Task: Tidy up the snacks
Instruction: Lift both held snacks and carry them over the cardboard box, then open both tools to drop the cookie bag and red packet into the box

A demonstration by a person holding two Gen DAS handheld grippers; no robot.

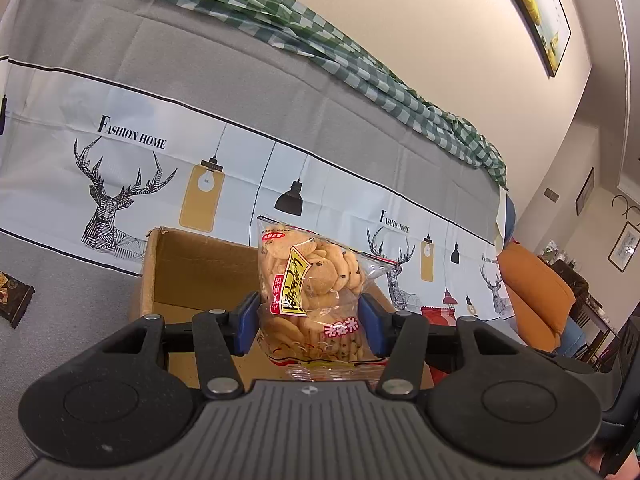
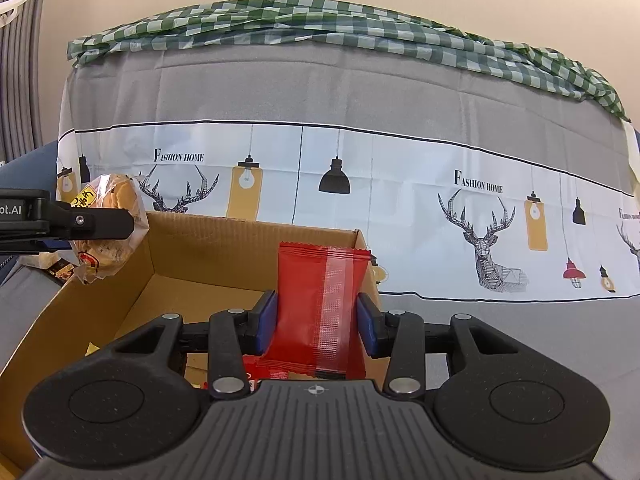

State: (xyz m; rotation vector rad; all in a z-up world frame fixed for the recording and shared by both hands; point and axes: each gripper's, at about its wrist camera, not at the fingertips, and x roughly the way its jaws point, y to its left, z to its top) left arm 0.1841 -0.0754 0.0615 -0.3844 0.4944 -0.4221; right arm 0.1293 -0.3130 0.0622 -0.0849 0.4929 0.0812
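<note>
My left gripper (image 1: 310,320) is shut on a clear bag of round cookies (image 1: 316,280), held upright over the open cardboard box (image 1: 188,268). Its blue pads press the bag's two sides. In the right wrist view the same bag of cookies (image 2: 114,216) hangs over the box's left wall, with the left gripper's finger (image 2: 100,222) across it. My right gripper (image 2: 316,320) is shut on a red snack packet (image 2: 316,308), upright above the cardboard box (image 2: 208,264). More red packets (image 2: 260,370) lie on the box floor below it.
The box stands on a grey cloth surface in front of a sofa back draped with a printed deer cloth (image 2: 480,208) and a green checked cloth (image 2: 320,20). A dark snack pack (image 1: 14,298) lies at the left. An orange cushion (image 1: 536,296) sits at the right.
</note>
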